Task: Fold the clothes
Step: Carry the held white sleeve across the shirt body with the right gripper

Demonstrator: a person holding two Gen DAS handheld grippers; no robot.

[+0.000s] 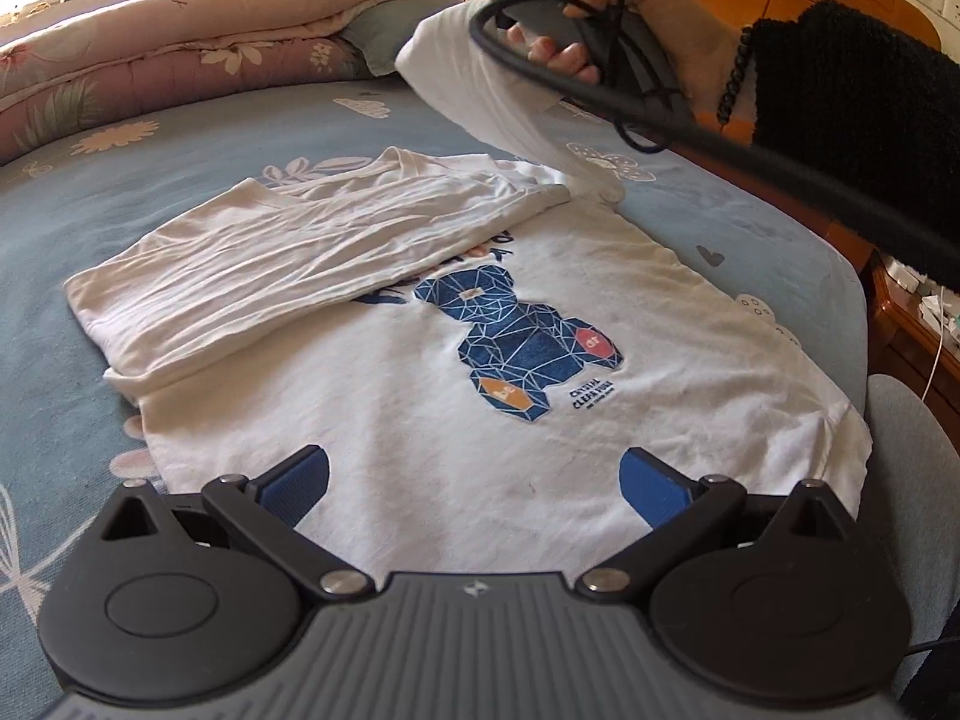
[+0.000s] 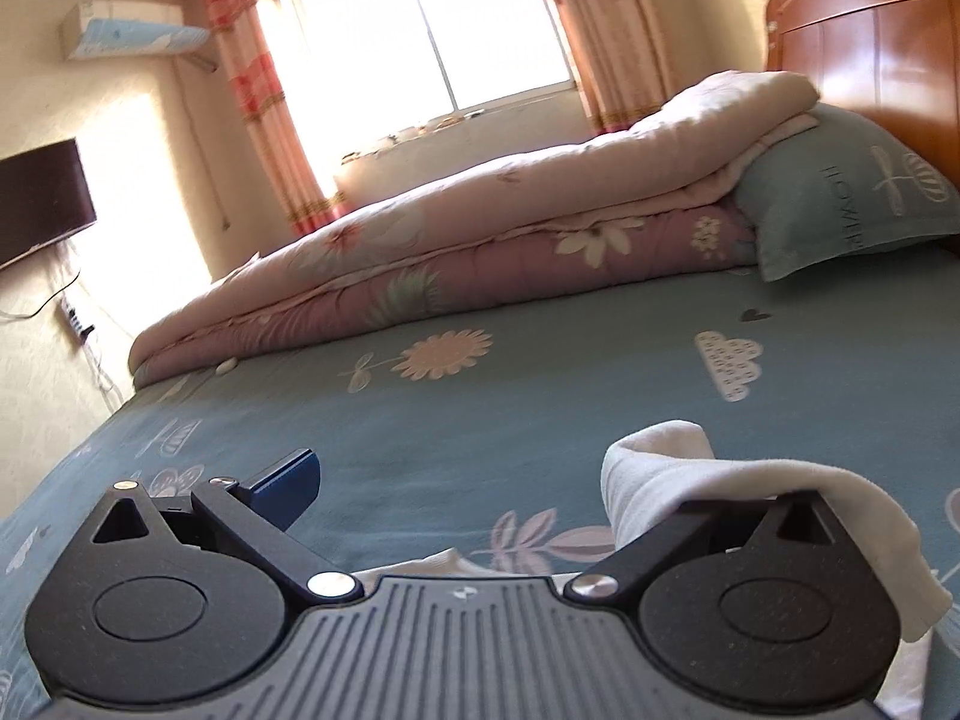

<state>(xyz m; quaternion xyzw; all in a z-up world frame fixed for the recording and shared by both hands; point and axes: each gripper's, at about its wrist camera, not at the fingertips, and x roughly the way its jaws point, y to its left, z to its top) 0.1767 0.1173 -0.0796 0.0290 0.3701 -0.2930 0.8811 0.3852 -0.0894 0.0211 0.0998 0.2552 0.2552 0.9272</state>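
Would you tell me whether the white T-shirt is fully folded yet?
Partly folded: the white T-shirt's left side lies over its front, its right sleeve is lifted.

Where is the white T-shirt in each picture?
Left wrist view: the T-shirt lies spread across the middle of the bed, bear print up, its far end lifted toward the top right.
Right wrist view: only a bit of the T-shirt shows, low right, draped over one finger of the right gripper.
Shared landmark: the folded pink quilt at the far side of the bed.
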